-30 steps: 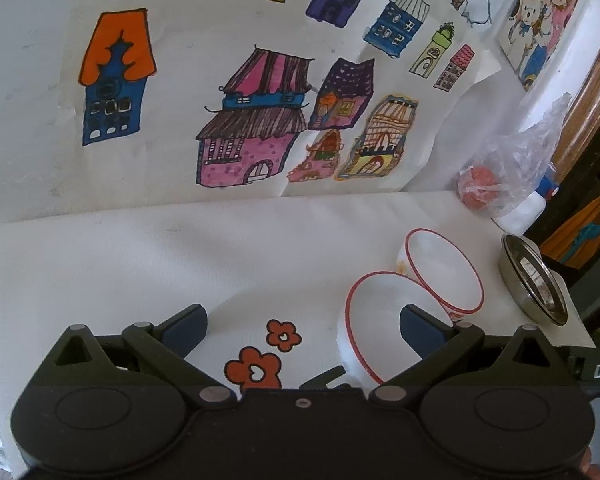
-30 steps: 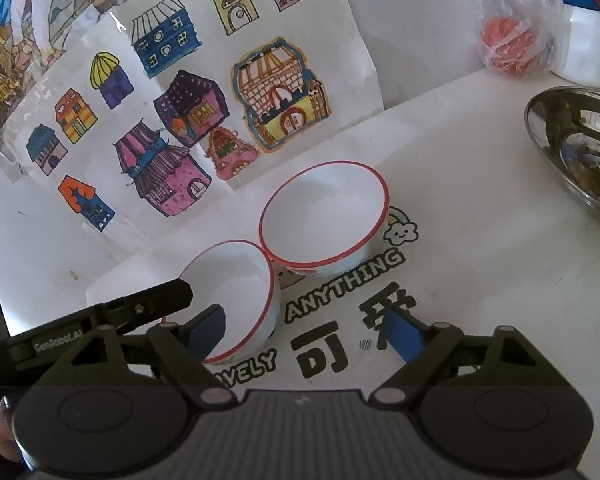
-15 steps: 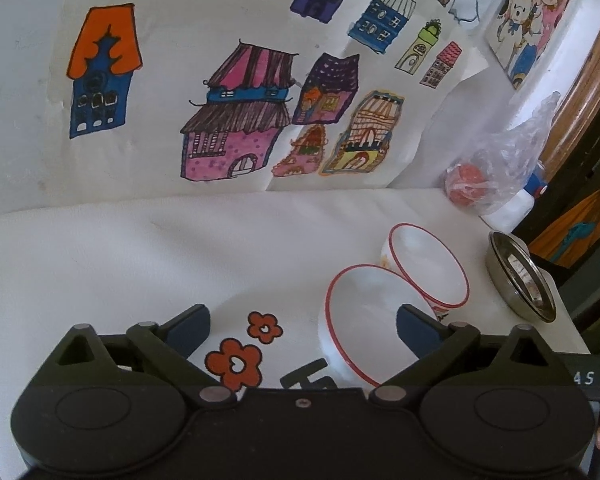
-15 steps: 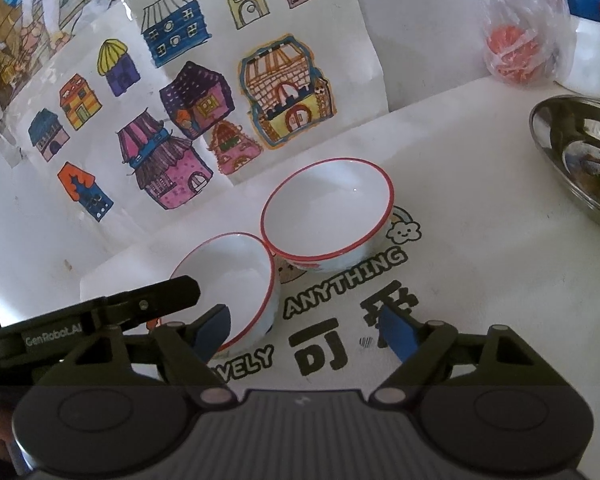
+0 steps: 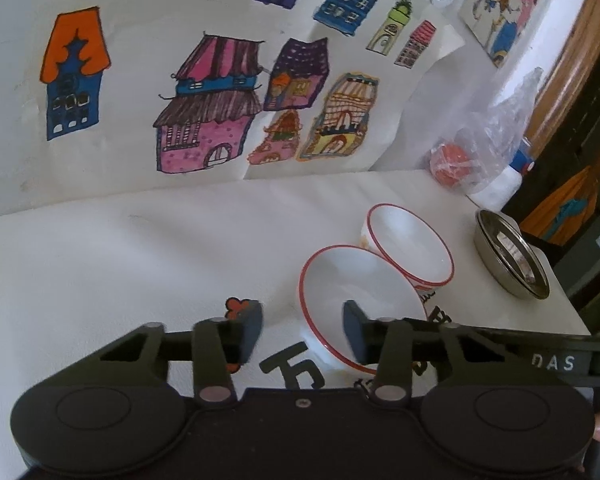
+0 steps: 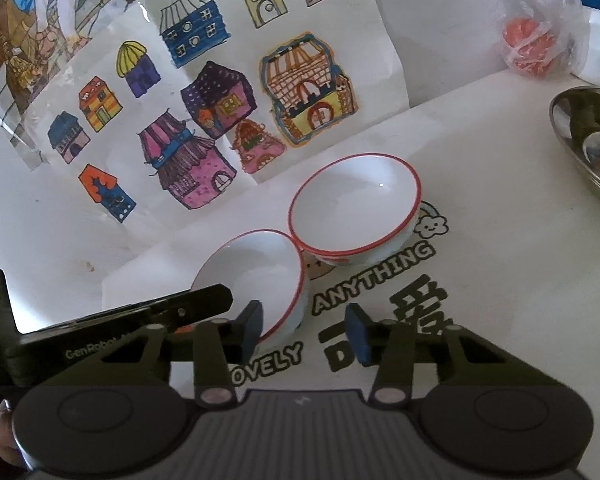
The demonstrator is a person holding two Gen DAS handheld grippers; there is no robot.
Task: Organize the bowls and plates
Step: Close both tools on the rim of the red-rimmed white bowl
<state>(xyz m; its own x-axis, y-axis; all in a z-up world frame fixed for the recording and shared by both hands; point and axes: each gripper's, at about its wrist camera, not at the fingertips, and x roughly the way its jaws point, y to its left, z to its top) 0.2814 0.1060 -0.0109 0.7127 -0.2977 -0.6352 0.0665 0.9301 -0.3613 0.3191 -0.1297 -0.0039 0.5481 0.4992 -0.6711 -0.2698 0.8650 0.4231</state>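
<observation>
White red-rim near bowl (image 5: pixel 356 304) betw narrow left gripper (image 5: pixel 302 334) pads; right gripper (image 6: pixel 305 328) narrow, empty.

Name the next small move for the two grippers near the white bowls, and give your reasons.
Probably close the left gripper on the rim of the near bowl. Its jaws straddle that rim, one finger inside the bowl. The right gripper straddles the opposite rim. The far bowl sits alongside, ready for stacking.

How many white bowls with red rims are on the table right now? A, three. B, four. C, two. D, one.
C: the near bowl and the far bowl sit side by side, and the only other dish is a metal bowl.
</observation>
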